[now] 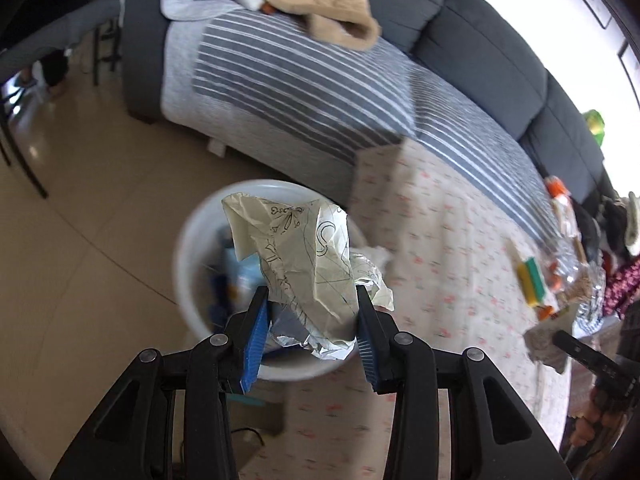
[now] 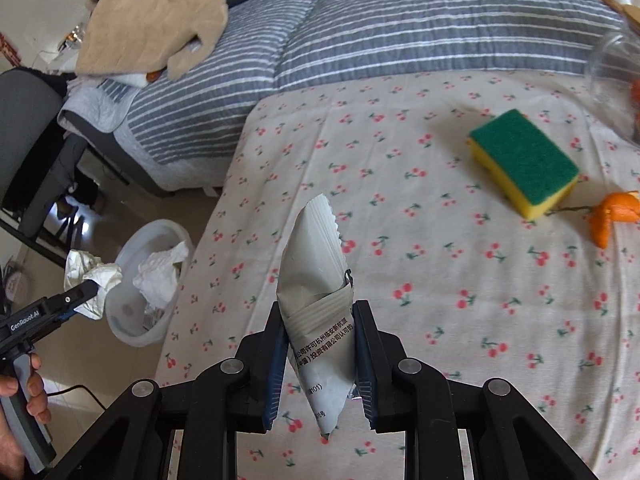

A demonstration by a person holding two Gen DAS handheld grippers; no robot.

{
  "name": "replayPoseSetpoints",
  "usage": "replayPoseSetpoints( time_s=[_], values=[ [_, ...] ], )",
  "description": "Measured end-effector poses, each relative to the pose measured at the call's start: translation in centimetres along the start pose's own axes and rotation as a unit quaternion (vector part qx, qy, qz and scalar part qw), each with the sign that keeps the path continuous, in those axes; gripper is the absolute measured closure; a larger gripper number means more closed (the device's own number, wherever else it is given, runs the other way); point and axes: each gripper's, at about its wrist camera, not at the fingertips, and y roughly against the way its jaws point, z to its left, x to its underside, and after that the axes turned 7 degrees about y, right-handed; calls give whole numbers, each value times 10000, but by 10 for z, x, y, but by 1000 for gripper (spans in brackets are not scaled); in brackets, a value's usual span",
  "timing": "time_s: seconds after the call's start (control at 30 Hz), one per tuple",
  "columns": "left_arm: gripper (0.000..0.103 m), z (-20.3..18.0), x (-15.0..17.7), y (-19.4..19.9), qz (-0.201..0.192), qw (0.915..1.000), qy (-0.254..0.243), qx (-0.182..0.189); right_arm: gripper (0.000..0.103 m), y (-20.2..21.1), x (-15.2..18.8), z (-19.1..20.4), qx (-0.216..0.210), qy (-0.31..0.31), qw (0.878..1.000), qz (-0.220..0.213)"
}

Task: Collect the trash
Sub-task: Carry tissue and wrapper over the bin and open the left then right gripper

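Crumpled paper [image 1: 316, 264] sits pinched between the blue pads of the left claw [image 1: 312, 320], foil bunched under it, and it hangs right over the white bin [image 1: 188, 264] on the floor. From the right camera the wad looks just at the bin's near-left rim, so I can't say it is fully above the mouth. Tissue and other scraps already lie inside the bin.

Over on the right, the right claw [image 2: 320, 360] is clamped on a grey wrapper [image 2: 316, 320] that stands up between its pads, above the cherry-print bed [image 2: 440, 320], with the bin well off to its left.

I judge this to be the carry-and-drop step: both claws loaded, the left one about ready to let go. Its next move calls for centring the wad over the opening and then spreading the pads so it falls in, not onto the floor. After that the wrapper needs carrying across the bed edge to the same bin.

Farther right on the bed lie a sponge [image 2: 524, 160] and an orange peel [image 2: 612, 212], not yet picked up.
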Motion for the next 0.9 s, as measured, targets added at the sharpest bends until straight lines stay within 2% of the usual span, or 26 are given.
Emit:
replayPoseSetpoints(
  time_s=[0.2,0.3,0.37,0.43,0.47,0.53,0.7,0.9],
  values=[
    [59,26,-14,-15,-31,9996,92,-256,74,-19,-3,22,-12,160,9998,98],
    [54,30,-18,-20,-161,9996,-41,-207,74,-25,-3,32,2,237,9996,127],
    [39,31,-20,-27,-91,9992,-134,-370,74,-29,-3,40,30,311,9994,140],
    [31,32,-20,-30,35,9987,-182,-466,74,-32,-3,46,69,419,9990,162],
    [23,32,-20,-30,94,9984,-247,-503,74,-33,-2,51,95,500,9986,172],
    [17,33,-20,-25,103,9971,-367,-653,74,-34,0,58,132,577,9981,157],
    [16,48,-18,-11,200,9935,-332,-1075,74,-42,-4,78,-38,501,9986,135],
    [16,70,-13,1,309,9908,-333,-1273,74,-77,-21,126,-203,580,9980,159]
  ],
)
